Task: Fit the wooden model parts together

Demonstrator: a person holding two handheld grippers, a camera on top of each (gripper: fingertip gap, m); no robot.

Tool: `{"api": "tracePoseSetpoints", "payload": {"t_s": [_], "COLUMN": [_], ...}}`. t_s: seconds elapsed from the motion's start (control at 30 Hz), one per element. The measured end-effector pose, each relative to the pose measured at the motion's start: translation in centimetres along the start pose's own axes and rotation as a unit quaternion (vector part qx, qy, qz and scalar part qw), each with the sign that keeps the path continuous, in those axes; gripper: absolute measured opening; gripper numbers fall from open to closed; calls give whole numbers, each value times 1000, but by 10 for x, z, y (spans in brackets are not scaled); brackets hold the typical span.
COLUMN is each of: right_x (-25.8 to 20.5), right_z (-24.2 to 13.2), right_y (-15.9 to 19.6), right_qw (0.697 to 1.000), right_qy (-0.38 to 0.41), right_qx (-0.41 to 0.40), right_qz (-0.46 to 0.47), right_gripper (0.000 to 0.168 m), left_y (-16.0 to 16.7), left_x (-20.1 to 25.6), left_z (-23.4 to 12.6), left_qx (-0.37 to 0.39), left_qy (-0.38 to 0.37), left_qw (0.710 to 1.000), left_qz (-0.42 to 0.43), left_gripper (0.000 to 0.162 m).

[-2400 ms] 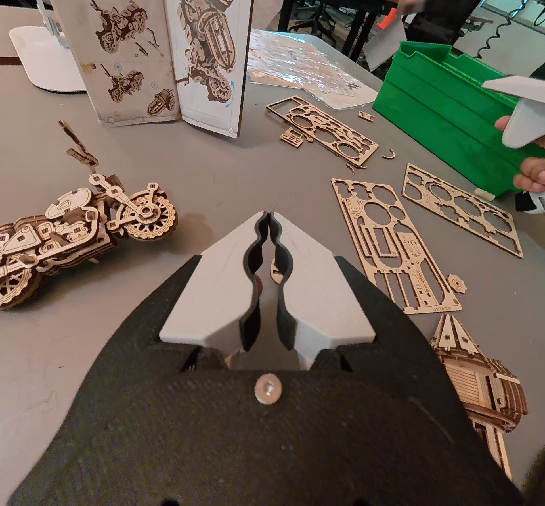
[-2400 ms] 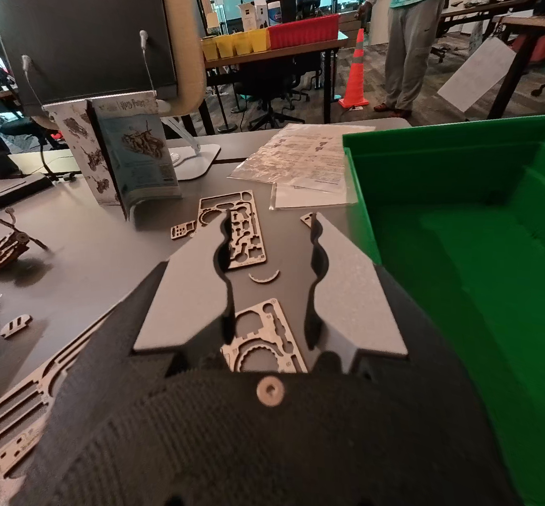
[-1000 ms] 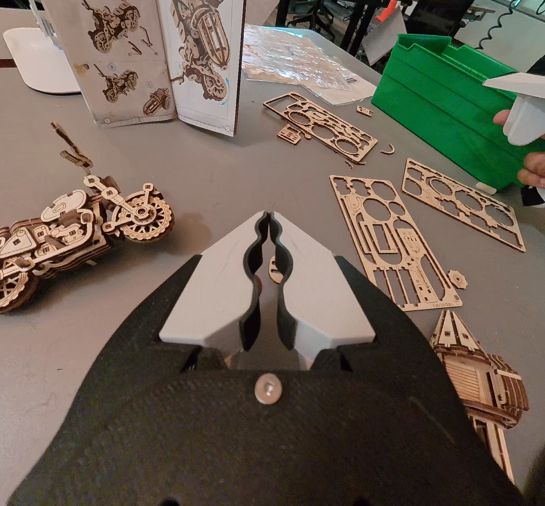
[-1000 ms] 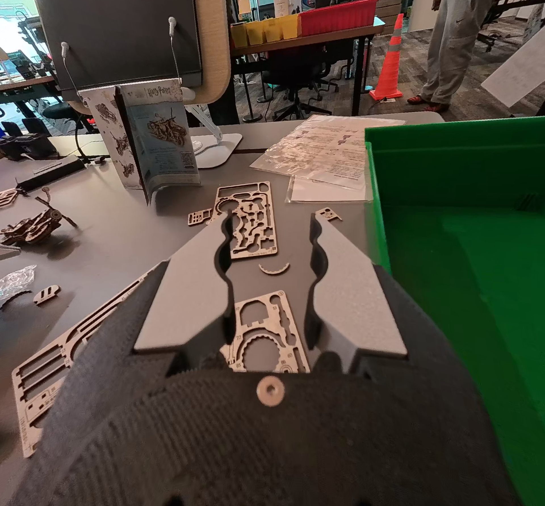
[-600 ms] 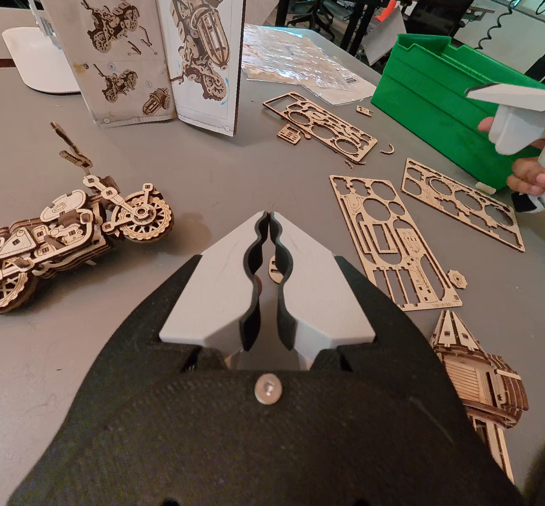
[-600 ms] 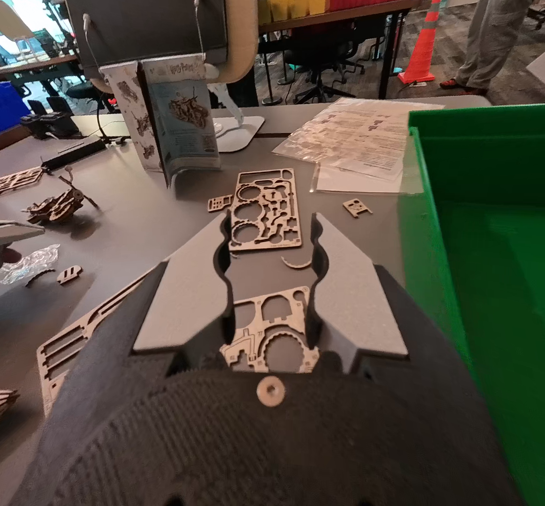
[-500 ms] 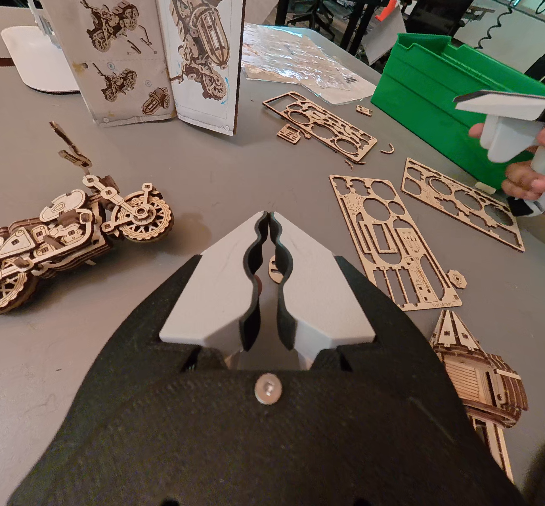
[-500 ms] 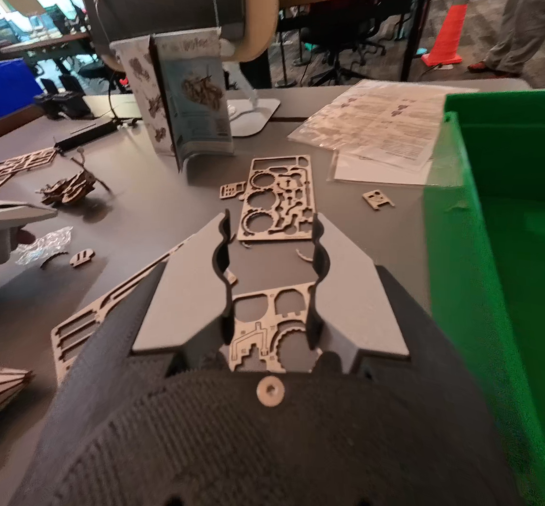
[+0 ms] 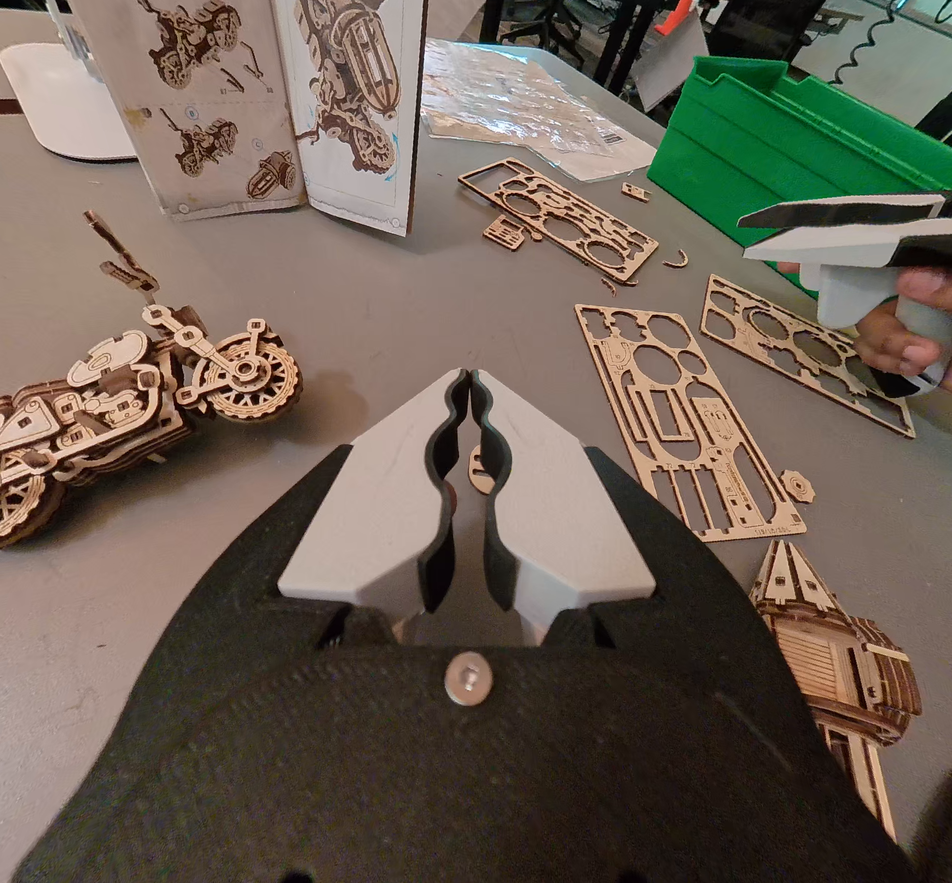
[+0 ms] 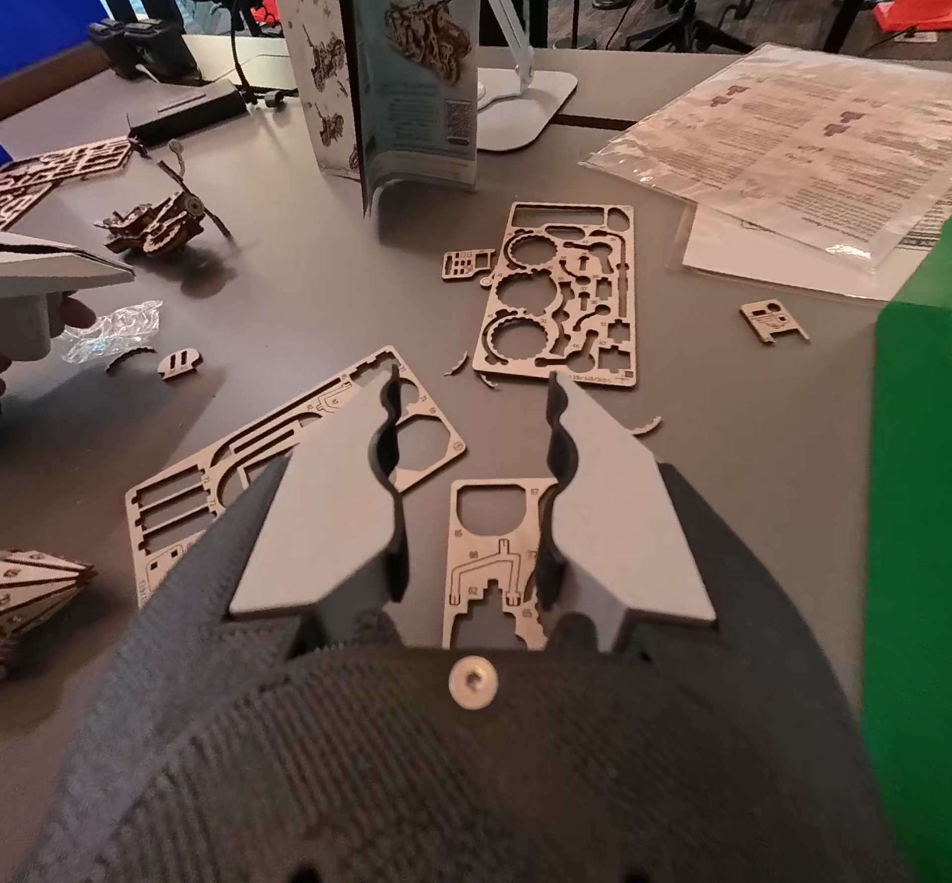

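Note:
My left gripper (image 9: 470, 375) is shut with nothing seen between its tips, low over the grey table. A small loose wooden piece (image 9: 481, 472) lies on the table under it. A built wooden motorcycle (image 9: 129, 410) lies to its left, and a wooden sidecar-like assembly (image 9: 834, 662) to its right. My right gripper (image 10: 471, 384) is open and empty, above a punched wooden sheet (image 10: 494, 564). A second sheet (image 10: 206, 477) lies to its left and a third (image 10: 561, 291) ahead. The right gripper (image 9: 845, 235) also shows in the left wrist view, over the sheets.
A green bin (image 10: 917, 497) stands close on the right. An instruction booklet (image 9: 268, 70) stands upright at the back. A clear bag of papers (image 10: 798, 137), crumpled plastic (image 10: 113, 327) and small loose pieces (image 10: 177, 361) (image 10: 772, 322) lie on the table. The small loose wooden piece (image 9: 481, 472) is about 6 cm from my left fingertips. The right camera catches it too, in the right wrist view (image 10: 170, 358). My left gripper is the nearer one to the built wooden motorcycle (image 9: 129, 410): about 12 cm, against 30 cm. The right camera catches it too, in the right wrist view (image 10: 130, 222).
My right gripper has swung left and down, away from the green bin and over the wooden sheets, staying open. My left gripper has not moved.

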State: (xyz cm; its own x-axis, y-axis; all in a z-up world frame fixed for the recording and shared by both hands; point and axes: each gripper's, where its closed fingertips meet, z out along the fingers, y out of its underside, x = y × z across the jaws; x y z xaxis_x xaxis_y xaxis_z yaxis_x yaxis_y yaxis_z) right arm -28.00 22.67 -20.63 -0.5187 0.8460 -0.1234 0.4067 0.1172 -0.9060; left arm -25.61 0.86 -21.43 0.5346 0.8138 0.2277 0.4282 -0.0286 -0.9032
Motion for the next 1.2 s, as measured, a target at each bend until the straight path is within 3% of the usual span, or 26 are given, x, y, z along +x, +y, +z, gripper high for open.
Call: {"api": "tracePoseSetpoints", "payload": {"t_s": [0.33,0.53,0.87,0.97,1.2], "right_x": [-3,-37,-33,-26,-33], "right_z": [2,15,38,39,41], "right_y": [4,27,57,57,49], "right_qw": [1000,994,983,981,981], "right_qy": [-7,-58,13,36,47], "right_qx": [-10,-91,-179,-186,-177], "right_qz": [0,-11,-42,-52,-65], "right_gripper": [58,72,64,45,40], "left_y": [0,1,1,2,0], "left_x": [0,0,1,2,6], "left_z": [0,1,1,1,-1], "left_qx": [-1,-3,-4,-5,0], "left_qy": [1,2,4,4,11], "left_qw": [1000,1000,1000,1000,1000], "left_qz": [-1,-1,3,6,19], "left_gripper": [0,0,0,0,1]}}
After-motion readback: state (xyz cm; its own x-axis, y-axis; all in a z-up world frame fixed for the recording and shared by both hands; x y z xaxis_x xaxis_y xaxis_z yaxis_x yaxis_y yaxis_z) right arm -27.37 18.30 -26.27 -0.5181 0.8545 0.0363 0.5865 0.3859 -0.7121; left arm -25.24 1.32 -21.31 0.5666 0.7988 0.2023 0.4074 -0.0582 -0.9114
